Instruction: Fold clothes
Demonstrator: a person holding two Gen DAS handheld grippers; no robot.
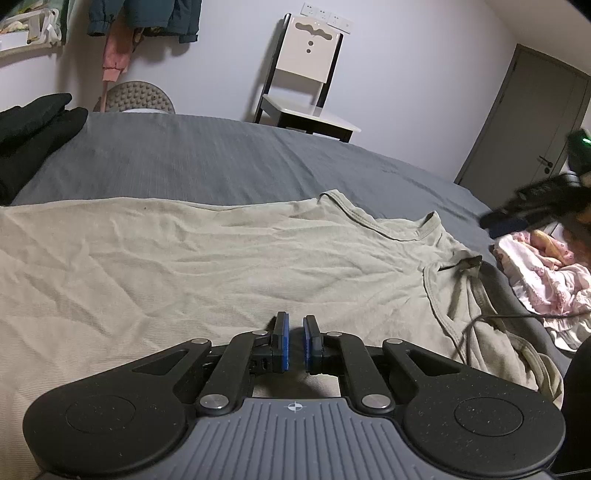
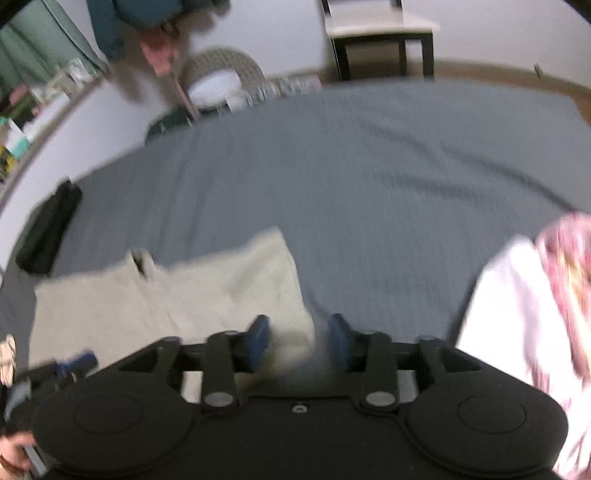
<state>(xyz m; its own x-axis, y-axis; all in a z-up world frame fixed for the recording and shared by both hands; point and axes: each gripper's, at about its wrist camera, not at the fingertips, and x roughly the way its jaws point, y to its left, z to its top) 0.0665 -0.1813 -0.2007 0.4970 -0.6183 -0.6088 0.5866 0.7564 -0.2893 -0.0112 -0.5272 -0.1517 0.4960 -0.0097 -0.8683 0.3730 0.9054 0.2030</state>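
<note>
A shirt [image 1: 221, 258] lies on the bed [image 1: 221, 158], chair [image 1: 306, 77] behind it.

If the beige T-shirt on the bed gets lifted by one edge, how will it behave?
The beige T-shirt lies flat but wrinkled on the grey bed, so it is probably thin, light and floppy. Lifted by one edge it would likely sag and drag rather than hold shape.

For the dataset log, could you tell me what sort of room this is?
Most likely a bedroom: a wide bed with a grey-blue ribbed cover, jackets hanging on the wall, and a closed grey door.
</note>
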